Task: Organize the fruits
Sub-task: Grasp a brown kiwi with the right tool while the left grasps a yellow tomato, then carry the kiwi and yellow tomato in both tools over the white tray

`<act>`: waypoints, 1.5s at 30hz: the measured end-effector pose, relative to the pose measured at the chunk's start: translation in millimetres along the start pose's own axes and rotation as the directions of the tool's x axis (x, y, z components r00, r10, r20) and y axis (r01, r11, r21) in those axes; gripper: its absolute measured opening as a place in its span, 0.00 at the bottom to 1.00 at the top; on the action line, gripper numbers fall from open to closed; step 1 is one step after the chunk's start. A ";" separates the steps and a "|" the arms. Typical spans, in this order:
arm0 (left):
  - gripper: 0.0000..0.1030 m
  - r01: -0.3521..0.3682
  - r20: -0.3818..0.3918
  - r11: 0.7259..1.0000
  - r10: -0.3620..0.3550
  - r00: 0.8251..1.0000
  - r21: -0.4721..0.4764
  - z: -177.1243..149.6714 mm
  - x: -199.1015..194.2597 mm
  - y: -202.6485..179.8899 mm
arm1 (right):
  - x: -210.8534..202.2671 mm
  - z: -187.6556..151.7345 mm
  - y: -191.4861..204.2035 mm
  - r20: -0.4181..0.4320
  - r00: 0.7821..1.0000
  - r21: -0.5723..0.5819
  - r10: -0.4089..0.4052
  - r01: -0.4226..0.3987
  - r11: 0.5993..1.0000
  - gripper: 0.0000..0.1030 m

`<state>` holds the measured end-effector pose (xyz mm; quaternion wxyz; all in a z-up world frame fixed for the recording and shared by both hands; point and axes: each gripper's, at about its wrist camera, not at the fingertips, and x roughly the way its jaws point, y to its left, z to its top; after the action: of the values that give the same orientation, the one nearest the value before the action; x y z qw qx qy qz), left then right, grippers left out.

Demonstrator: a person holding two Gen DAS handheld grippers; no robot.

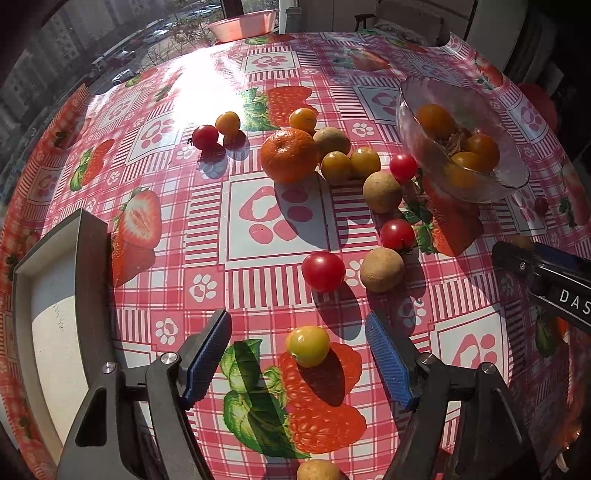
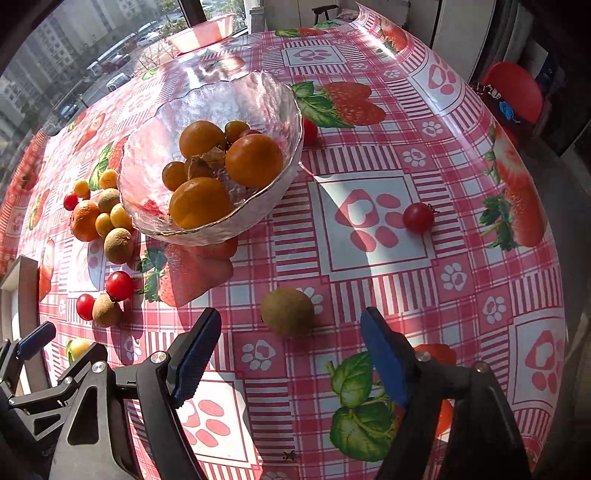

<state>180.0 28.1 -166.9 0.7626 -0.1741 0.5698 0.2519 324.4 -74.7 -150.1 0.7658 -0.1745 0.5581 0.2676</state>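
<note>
My left gripper (image 1: 299,332) is open; a yellow cherry tomato (image 1: 307,346) lies on the tablecloth between its fingers. Ahead lie red tomatoes (image 1: 323,271), brown longans (image 1: 381,269), a mandarin (image 1: 289,155) and more yellow tomatoes (image 1: 335,167). My right gripper (image 2: 290,325) is open, with a brown longan (image 2: 288,312) on the cloth just ahead between its fingertips. A glass bowl (image 2: 258,92) holding several orange fruits (image 2: 254,160) stands further ahead to the left; it also shows in the left wrist view (image 1: 410,110). A red tomato (image 2: 418,218) lies alone to the right.
A grey-rimmed white tray (image 1: 88,258) sits at the left of the table. A pink basin (image 2: 201,33) stands at the far edge by the window. A red stool (image 2: 517,88) is beyond the table's right side. The other gripper (image 1: 546,273) shows at the left view's right edge.
</note>
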 end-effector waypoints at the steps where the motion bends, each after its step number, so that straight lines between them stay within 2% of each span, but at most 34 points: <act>1: 0.66 0.003 0.004 1.000 -0.003 1.000 -0.009 -0.6 -0.1 -0.2 | 1.2 2.9 3.5 0.005 1.000 -0.011 -0.002 0.002 1.000 0.65; 5: 0.62 0.011 0.004 1.000 -0.011 1.000 -0.020 -3.2 0.0 -1.8 | 5.7 12.4 14.6 0.012 1.000 -0.037 -0.004 0.004 0.999 0.47; 8: 0.49 0.032 0.012 0.999 -0.031 0.999 -0.012 -7.2 -2.4 -4.4 | 7.3 14.0 18.9 0.020 1.000 -0.045 -0.012 0.013 0.999 0.33; 9: 0.37 0.043 0.019 0.999 -0.043 0.999 -0.006 -8.4 -4.1 -5.8 | 4.4 10.6 14.5 0.022 1.000 -0.044 -0.006 0.007 0.999 0.28; 10: 0.23 0.051 0.025 0.999 -0.051 0.998 0.002 -9.2 -5.5 -7.1 | 3.3 9.5 13.6 0.022 1.000 -0.043 0.001 0.000 0.999 0.28; 14: 0.23 0.127 0.024 0.992 -0.126 0.992 -0.026 -13.8 -11.6 -4.2 | -6.4 0.1 1.2 0.017 0.997 -0.024 0.070 -0.069 0.997 0.29; 19: 0.23 0.167 0.047 0.985 -0.165 0.985 -0.038 -17.7 -29.1 8.9 | -23.4 -15.3 -7.6 0.017 0.993 0.011 0.121 -0.121 0.993 0.29; 24: 0.23 0.169 0.059 0.985 -0.166 0.984 -0.040 -27.0 -45.1 28.3 | -37.6 -32.9 -3.0 0.005 0.986 0.039 0.167 -0.167 0.985 0.29; 31: 0.23 0.159 0.068 0.985 -0.155 0.986 -0.063 -39.4 -61.0 56.8 | -50.4 -53.4 22.8 -0.019 0.976 0.036 0.219 -0.218 0.975 0.29; 39: 0.23 0.121 0.096 0.989 -0.112 0.989 -0.090 -56.1 -77.8 93.2 | -63.5 -67.4 67.2 -0.038 0.965 -0.016 0.260 -0.261 0.965 0.29; 45: 0.23 0.099 0.105 0.983 -0.083 0.991 -0.154 -72.0 -85.5 130.0 | -69.6 -74.7 105.4 -0.053 0.956 -0.063 0.289 -0.292 0.954 0.29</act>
<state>28.9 78.0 -103.2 0.7841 -0.2474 0.5013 0.2695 187.5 -48.1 -104.4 0.6993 -0.1233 0.5844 0.3928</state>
